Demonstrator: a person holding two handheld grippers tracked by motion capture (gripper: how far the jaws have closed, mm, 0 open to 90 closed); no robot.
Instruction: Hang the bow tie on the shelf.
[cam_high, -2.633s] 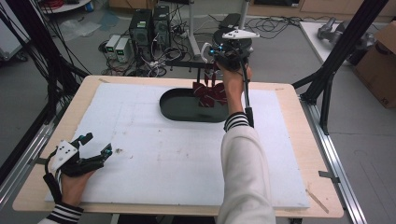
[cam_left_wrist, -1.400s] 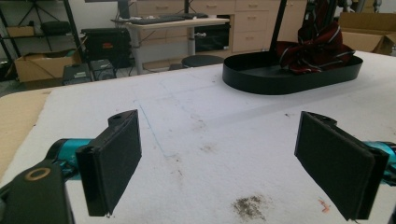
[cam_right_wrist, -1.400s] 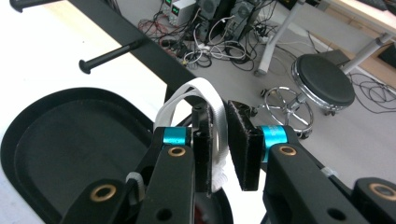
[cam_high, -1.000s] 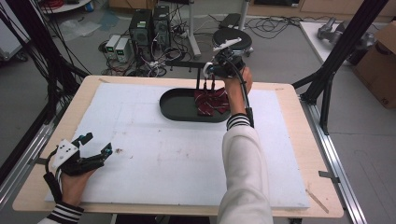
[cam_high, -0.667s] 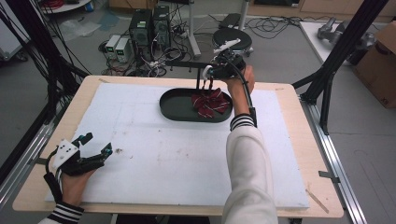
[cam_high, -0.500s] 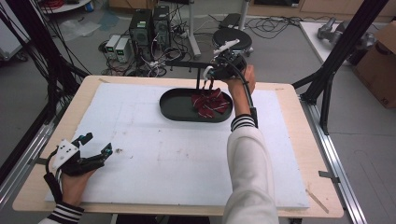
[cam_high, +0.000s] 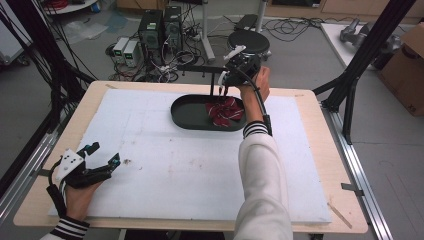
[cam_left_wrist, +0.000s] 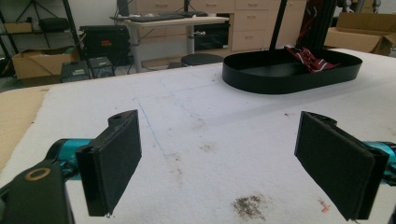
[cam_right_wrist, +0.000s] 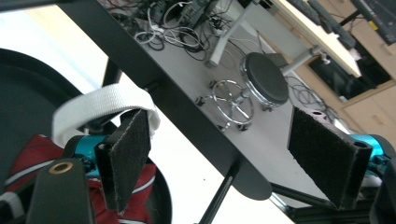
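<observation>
A dark red cloth with white stripes (cam_high: 225, 111) lies crumpled in the right end of a black oval tray (cam_high: 187, 117) at the far middle of the white board. My right gripper (cam_high: 222, 90) hangs just above the cloth, pointing down. Its jaws have just been opening and stand open with nothing between them. In the right gripper view the cloth (cam_right_wrist: 28, 149) lies below the left jaw of that gripper (cam_right_wrist: 223, 140). My left gripper (cam_high: 105, 152) rests at the near left of the board, open and empty. The left gripper view looks past this gripper (cam_left_wrist: 219, 140) to the tray (cam_left_wrist: 280, 79) and cloth (cam_left_wrist: 310, 58).
A white foam board (cam_high: 165, 175) with a few dark stains covers the wooden table. A black crossbar (cam_high: 200, 68) runs just behind the tray. Black frame posts (cam_high: 350, 95) stand at the table's sides. A round stool (cam_high: 248, 42) and computers (cam_high: 157, 27) stand on the floor beyond.
The right gripper came down with the hanging red cloth, set it in the tray and opened, letting go. The cloth now lies spread in the tray. The left gripper has not moved.
</observation>
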